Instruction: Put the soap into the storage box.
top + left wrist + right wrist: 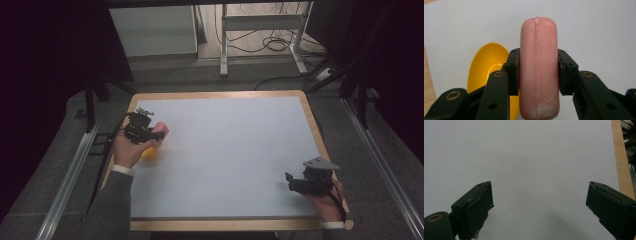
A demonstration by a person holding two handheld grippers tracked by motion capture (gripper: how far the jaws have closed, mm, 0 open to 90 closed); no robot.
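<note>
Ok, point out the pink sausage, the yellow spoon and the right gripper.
pink sausage [539,72], left gripper view, middle of its body between the jaws.
yellow spoon [487,65], left gripper view, inside of its bowl.
right gripper [539,205], right gripper view, midway between its open jaws.

Pink sausage [539,67] cut off at the left gripper view's lower edge; yellow spoon [489,65] half hidden behind the tongs' left jaw.
</note>
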